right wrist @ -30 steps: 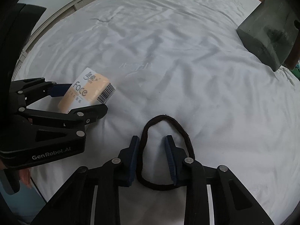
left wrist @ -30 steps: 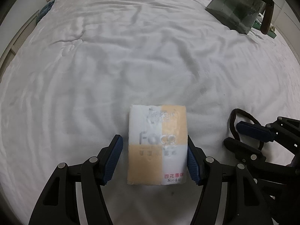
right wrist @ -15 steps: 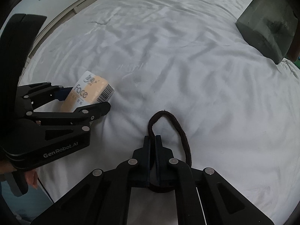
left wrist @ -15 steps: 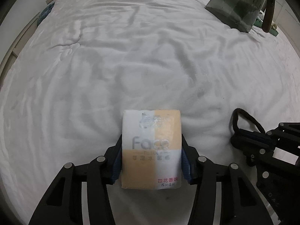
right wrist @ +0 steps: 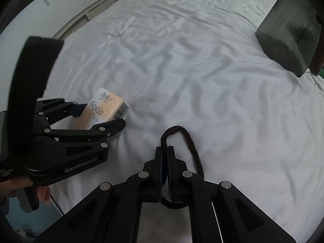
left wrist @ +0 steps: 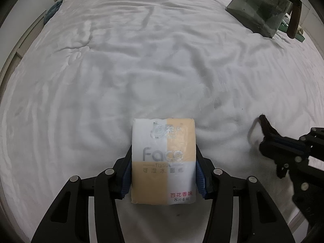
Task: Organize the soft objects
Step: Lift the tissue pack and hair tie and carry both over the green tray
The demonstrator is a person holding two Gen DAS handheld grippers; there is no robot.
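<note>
Your left tool (left wrist: 163,174) is clamped on the tissue pack (left wrist: 163,160), blue pads (left wrist: 127,177) pressed against both long sides. The pack sits label up, white and orange quarters, "Face TISSUE" print readable, its near end between the pads and its far end sticking out past the fingertips. Whether it is lifted off the bed (left wrist: 141,60) or only resting on it, can't tell from the left wrist view. In the right wrist view the same pack (right wrist: 101,109) shows tilted in that tool (right wrist: 97,117), barcode end pointing away from your hand (right wrist: 43,194), apparently just above the sheet.

Your right tool (right wrist: 165,158) is pinched nearly closed on the dark hair band (right wrist: 188,139). One strand of the loop runs between the pads; the rest curves out ahead of the fingertips and back along the right finger, lying on the sheet. A short piece of the loop shows behind the pads, under the tool body. From the left wrist view that tool (left wrist: 269,141) is at the right edge, band tip (left wrist: 264,121) poking up, blurred.

The two tools are near each other, left one to the left, not touching. The bed is covered in a wrinkled white sheet. A dark grey box (right wrist: 287,32) sits at the far right of the bed, well apart from both tools, with a brown post (left wrist: 294,18) just beside it.
</note>
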